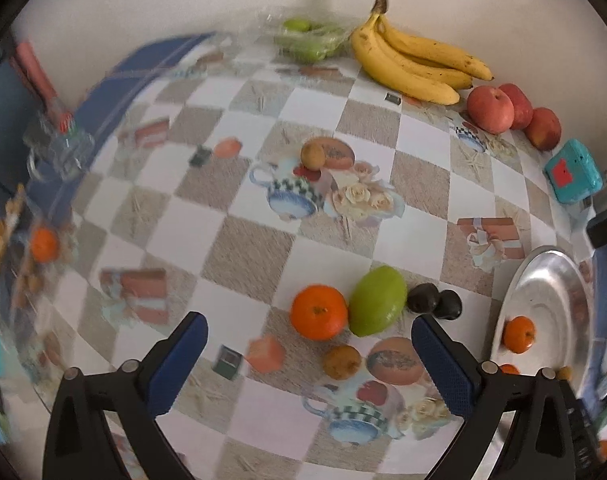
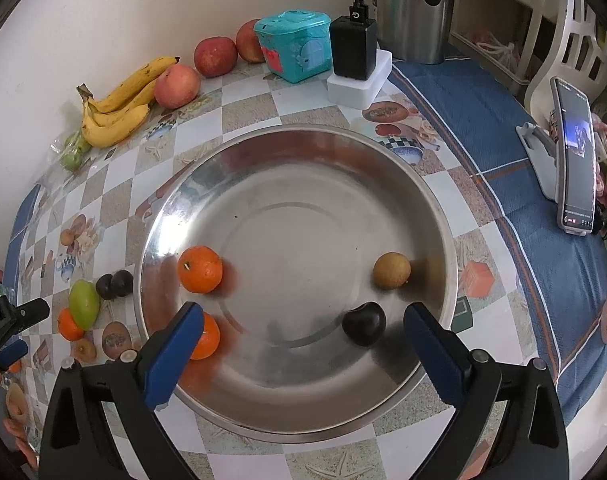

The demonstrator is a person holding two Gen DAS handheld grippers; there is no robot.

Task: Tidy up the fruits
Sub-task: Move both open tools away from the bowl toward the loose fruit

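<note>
1. Both grippers stand with jaws spread wide and nothing between them: the left gripper [image 1: 309, 364] hangs over the tablecloth [image 1: 247, 256], the right gripper [image 2: 303, 354] over the steel bowl [image 2: 383, 144].
2. Just ahead of the left jaws lie a small brown fruit [image 1: 342, 361], then an orange [image 1: 319, 312] touching a green mango [image 1: 377, 300], with two dark plums [image 1: 433, 302] beside it.
3. Already in the bowl: a dark plum [image 2: 363, 323], two oranges [image 2: 199, 269] and a brown fruit [image 2: 391, 270].
4. The likely next pick is the loose orange. Centre the pads on its widest part, clear of the mango, so closing does not nudge either fruit away.
5. Farther off wait another brown fruit [image 1: 313, 154], bananas [image 1: 415, 60] and apples [image 1: 511, 114] by the wall.
</note>
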